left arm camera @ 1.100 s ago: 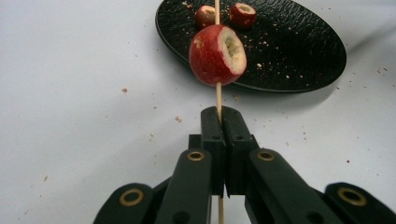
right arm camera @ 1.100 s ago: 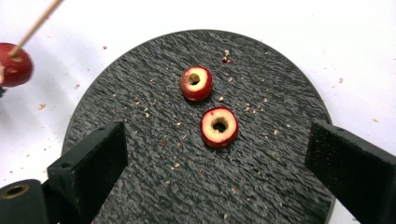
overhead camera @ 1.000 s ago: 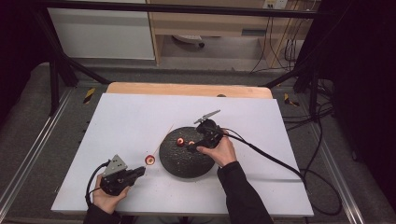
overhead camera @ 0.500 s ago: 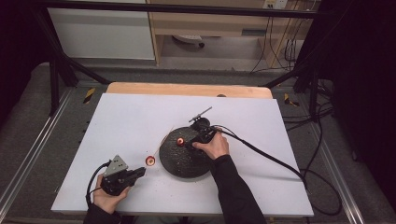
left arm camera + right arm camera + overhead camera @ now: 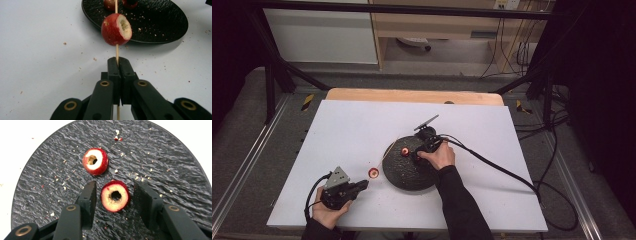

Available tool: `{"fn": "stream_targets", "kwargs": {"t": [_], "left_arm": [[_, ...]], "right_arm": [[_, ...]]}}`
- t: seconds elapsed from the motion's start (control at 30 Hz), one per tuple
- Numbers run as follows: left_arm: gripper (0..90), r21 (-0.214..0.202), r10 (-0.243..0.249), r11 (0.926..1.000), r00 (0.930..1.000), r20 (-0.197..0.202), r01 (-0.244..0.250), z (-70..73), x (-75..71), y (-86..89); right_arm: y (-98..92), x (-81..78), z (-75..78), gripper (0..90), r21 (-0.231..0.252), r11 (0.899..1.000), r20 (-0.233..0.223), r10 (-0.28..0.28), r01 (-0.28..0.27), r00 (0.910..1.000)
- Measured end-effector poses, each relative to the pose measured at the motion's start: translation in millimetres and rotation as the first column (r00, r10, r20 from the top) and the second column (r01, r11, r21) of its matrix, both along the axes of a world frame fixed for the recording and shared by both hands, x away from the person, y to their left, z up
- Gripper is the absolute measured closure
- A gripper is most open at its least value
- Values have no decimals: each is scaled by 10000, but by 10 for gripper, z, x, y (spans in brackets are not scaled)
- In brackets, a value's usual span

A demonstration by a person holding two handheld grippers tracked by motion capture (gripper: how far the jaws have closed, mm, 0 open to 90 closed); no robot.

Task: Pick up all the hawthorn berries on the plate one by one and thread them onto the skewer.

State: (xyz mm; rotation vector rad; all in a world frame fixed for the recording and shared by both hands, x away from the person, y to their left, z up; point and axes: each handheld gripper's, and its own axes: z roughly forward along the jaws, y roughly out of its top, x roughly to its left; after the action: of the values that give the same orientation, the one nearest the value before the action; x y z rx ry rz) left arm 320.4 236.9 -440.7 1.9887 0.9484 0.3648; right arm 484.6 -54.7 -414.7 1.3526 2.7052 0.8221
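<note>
On the white counter (image 5: pixel 362 130) a round black plate (image 5: pixel 409 176) sits near the middle, with the person's right hand (image 5: pixel 439 156) over its far right part and the left hand (image 5: pixel 329 212) low at the near left corner. Seen along the right gripper (image 5: pixel 115 195), the jaws have just been closing and now stand on either side of a cored red fruit (image 5: pixel 115 196) that lies on the plate with its hole facing up; a narrow gap shows on each side, so the pads do not press on it yet. Just beyond it on the plate lies a second cored fruit (image 5: pixel 95 161), apart from the first, with pale crumbs scattered over the dark, rippled surface around both. From the left gripper (image 5: pixel 117 67), the jaws are pressed together and pinch a thin wooden skewer (image 5: pixel 116 51), which runs straight ahead from between them toward the plate. A third red fruit (image 5: pixel 116 29) is threaded on that skewer a little past the jaw tips, its cut, hollowed end turned to the right, hanging above the counter just short of the plate's rim. From above, this fruit (image 5: pixel 373 173) shows just left of the plate, between the left gripper (image 5: pixel 362 185) and the plate's edge, while the right gripper (image 5: pixel 416 155) points down onto the plate with its cable trailing off across the counter to the right.
</note>
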Motion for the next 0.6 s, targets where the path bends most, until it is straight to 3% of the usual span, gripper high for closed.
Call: {"fn": "stream_targets", "kwargs": {"t": [0.17,0.6], "left_arm": [[888,33,-18,10000,10000,13,18,-1,0,1],[888,43,-34,10000,10000,20,34,-3,-1,-1]], "right_arm": [[-2,13,-9,601,13,9999,-103,-146,146,9998],[-11,25,5,613,-33,9994,-290,-332,331,9990]]}}
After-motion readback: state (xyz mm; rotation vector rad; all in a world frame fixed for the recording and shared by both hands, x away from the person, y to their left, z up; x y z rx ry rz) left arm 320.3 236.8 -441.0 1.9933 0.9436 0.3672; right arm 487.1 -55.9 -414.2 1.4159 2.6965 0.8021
